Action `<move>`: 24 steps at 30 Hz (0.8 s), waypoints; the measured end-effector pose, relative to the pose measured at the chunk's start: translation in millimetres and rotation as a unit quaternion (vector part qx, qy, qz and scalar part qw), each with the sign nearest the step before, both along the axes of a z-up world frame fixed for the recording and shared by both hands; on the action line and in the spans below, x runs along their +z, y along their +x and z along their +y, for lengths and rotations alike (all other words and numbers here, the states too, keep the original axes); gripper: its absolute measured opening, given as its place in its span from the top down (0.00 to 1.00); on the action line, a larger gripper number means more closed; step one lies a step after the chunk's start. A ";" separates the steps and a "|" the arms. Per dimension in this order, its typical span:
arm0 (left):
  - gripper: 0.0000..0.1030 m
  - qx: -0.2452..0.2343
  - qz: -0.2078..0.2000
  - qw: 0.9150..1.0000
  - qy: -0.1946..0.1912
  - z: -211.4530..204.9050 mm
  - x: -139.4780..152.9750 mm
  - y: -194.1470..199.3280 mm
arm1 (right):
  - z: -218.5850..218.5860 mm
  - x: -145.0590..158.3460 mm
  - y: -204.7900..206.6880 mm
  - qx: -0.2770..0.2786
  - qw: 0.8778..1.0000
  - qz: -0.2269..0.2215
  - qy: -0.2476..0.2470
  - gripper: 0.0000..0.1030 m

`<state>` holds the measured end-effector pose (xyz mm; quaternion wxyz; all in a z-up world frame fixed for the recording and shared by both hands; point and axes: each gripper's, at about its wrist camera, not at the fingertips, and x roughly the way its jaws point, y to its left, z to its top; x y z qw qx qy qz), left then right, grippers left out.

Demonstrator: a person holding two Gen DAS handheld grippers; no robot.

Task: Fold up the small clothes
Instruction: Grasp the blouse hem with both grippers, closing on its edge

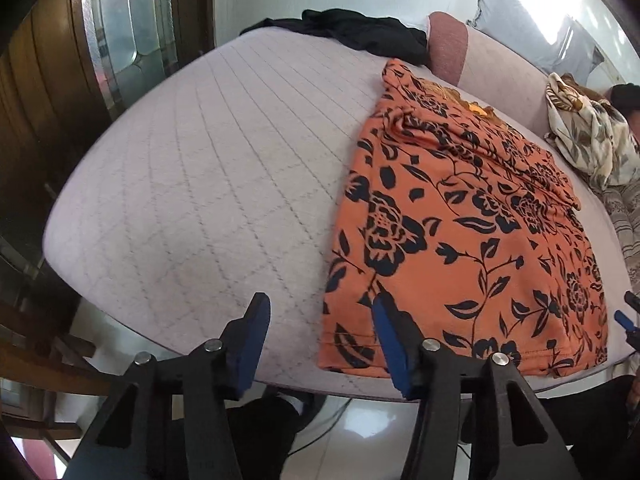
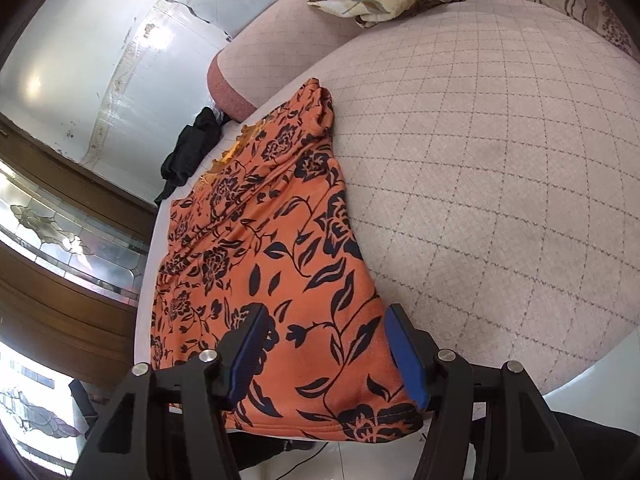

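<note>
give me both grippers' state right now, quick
Left gripper: open, holding nothing.
Right gripper: open, over the orange black-flowered fabric garment, not gripping.

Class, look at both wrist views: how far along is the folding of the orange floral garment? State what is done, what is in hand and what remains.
Done: the orange floral garment lies on the quilted bed, its sides apparently already folded in, making a long strip.
In hand: nothing is gripped; the left gripper and right gripper are both open near the hem.
Left: folding the strip up lengthwise. The black garment and cream floral cloth lie unfolded.
</note>
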<state>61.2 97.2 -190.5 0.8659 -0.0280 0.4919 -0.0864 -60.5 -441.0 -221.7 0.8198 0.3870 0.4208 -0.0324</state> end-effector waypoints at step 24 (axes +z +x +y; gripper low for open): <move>0.56 -0.051 0.071 0.992 -0.093 -15.1 -24.9 26.2 | -11.5 -42.9 -10.9 0.035 0.996 0.026 0.081 0.37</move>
